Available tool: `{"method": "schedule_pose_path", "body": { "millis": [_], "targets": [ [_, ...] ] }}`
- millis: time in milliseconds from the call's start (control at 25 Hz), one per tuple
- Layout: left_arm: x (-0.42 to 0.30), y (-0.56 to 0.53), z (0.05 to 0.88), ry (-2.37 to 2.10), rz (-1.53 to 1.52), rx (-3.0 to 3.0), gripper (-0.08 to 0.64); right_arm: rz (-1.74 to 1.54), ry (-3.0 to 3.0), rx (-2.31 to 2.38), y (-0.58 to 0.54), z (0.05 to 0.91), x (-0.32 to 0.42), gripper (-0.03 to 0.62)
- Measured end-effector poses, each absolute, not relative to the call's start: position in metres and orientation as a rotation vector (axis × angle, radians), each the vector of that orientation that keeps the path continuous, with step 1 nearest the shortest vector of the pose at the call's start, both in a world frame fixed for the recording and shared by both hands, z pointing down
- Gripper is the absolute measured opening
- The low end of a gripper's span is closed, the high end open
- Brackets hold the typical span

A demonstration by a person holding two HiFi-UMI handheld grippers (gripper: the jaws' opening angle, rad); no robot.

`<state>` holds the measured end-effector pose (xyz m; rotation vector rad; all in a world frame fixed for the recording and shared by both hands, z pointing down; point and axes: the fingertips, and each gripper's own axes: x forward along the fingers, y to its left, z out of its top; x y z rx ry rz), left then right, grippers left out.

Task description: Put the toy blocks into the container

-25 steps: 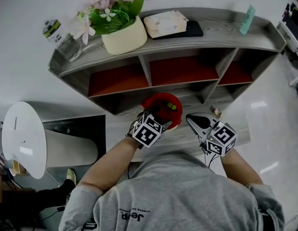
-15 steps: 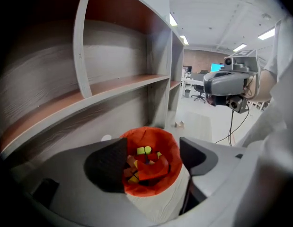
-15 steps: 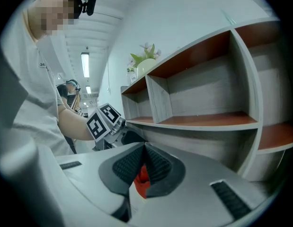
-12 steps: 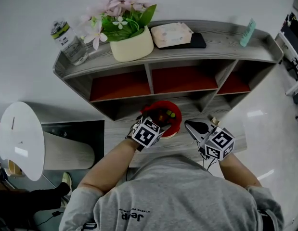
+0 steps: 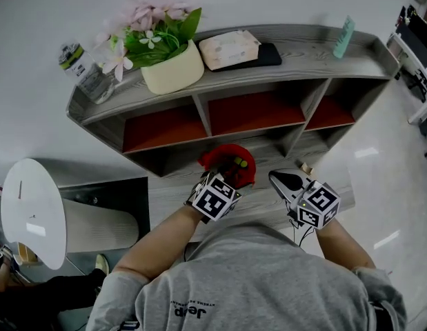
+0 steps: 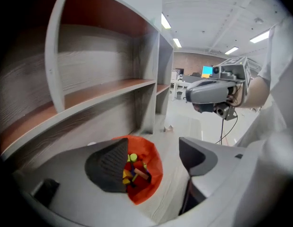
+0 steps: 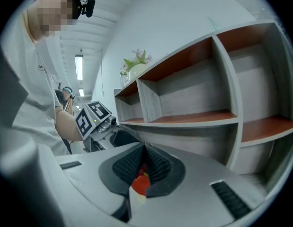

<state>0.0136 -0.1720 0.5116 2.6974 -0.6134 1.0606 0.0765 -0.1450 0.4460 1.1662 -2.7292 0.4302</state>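
Note:
A red bowl stands on the grey table just in front of the shelf unit, with several coloured toy blocks in it. My left gripper hovers over the bowl's near rim. In the left gripper view its jaws stand wide and are closing; nothing is between them, and the bowl lies beyond. One small pale block lies on the table to the right, near the shelf foot. My right gripper is between bowl and block, shut and empty. Through its pads shows a bit of the red bowl.
The curved grey shelf unit rises behind the bowl, with red-backed compartments. On top stand a flower pot, a bottle and a tissue pack. A white round stand sits left of the table.
The left gripper stays over the red bowl and the right gripper stays shut to its right. Mostly the head camera's aim has shifted.

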Motion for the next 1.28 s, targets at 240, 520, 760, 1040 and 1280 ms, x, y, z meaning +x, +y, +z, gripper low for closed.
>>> {"method": "schedule_pose_path", "body": {
  "millis": [240,520,760,1040,1280],
  "targets": [
    [0.098,-0.142,0.524,-0.378,1.074,2.748,0.368,0.479,-2.641,1.389,-0.135,0.460,0.146,0.021],
    [0.208,-0.136,0.597,-0.275,1.179,2.685,0.367,0.543,-2.511,1.616,-0.106,0.494,0.256,0.021],
    [0.286,-0.147,0.666,-0.298,1.291,2.629,0.371,0.625,-2.409,1.741,-0.070,0.532,0.335,0.021],
    [0.320,-0.185,0.742,-0.476,1.410,2.476,0.373,0.701,-2.333,1.843,-0.034,0.558,0.378,0.021],
    [0.332,-0.200,0.762,-0.623,1.405,2.372,0.376,0.759,-2.285,1.895,-0.013,0.565,0.403,0.021]
  ]
}}
